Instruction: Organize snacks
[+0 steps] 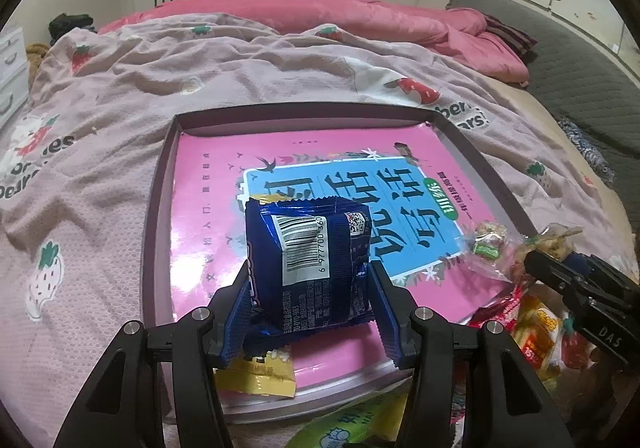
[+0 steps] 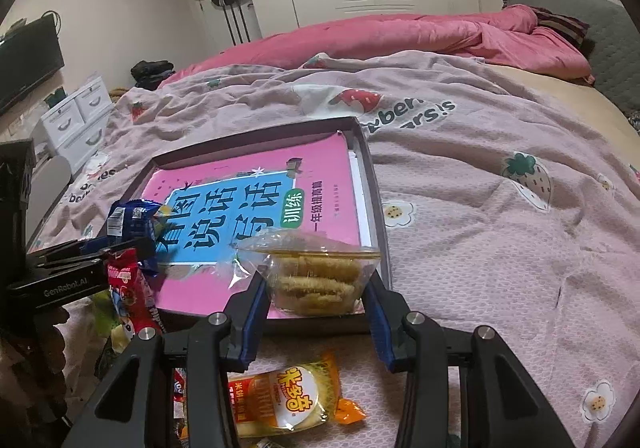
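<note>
Both tongs grip snacks over the tray (image 1: 160,184): left tongs (image 1: 310,312) clamp the blue packet (image 1: 308,264), right tongs (image 2: 316,312) the clear cracker bag (image 2: 316,276); lower each flat before letting go

Yellow packet (image 1: 262,378) half hidden under blue packet (image 1: 308,272); green packet (image 1: 352,428) cut by bottom edge.

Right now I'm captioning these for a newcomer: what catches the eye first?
The pink book filling the shallow tray on the strawberry blanket. Over it, the left tongs grip a blue snack packet and the right tongs a clear bag of biscuits.
</note>
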Motion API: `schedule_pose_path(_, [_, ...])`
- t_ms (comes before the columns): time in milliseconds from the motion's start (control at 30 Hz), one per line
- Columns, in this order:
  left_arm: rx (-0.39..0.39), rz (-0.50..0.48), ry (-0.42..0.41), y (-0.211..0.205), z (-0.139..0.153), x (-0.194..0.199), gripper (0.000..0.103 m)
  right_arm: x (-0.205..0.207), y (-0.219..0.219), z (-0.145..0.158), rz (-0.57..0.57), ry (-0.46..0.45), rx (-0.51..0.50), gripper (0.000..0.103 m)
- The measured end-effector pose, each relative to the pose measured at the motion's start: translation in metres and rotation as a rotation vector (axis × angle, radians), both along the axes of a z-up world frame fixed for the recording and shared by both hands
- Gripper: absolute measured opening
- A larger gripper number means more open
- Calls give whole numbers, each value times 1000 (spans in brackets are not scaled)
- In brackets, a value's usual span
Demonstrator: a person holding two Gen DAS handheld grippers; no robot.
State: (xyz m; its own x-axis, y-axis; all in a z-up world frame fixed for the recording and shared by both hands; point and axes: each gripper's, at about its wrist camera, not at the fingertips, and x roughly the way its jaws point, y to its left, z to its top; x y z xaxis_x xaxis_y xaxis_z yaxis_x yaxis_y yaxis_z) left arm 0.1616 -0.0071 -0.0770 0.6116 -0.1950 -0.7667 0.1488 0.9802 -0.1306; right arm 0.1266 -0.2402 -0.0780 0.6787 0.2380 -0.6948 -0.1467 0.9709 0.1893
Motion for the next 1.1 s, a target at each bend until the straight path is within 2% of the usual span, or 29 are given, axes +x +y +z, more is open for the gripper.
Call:
schedule_pose_path(333, [-2,49,21,17,-5,7,58,0,6,-1,27,-4,-1,46])
schedule_pose_path(667, [-37,39,27,18,-5,6,58,10,3,-3,12,-5,11,46])
schedule_pose_path(1100, [-71,42,29,19,-4,2,58,7,-3,-5,8,8,35,55])
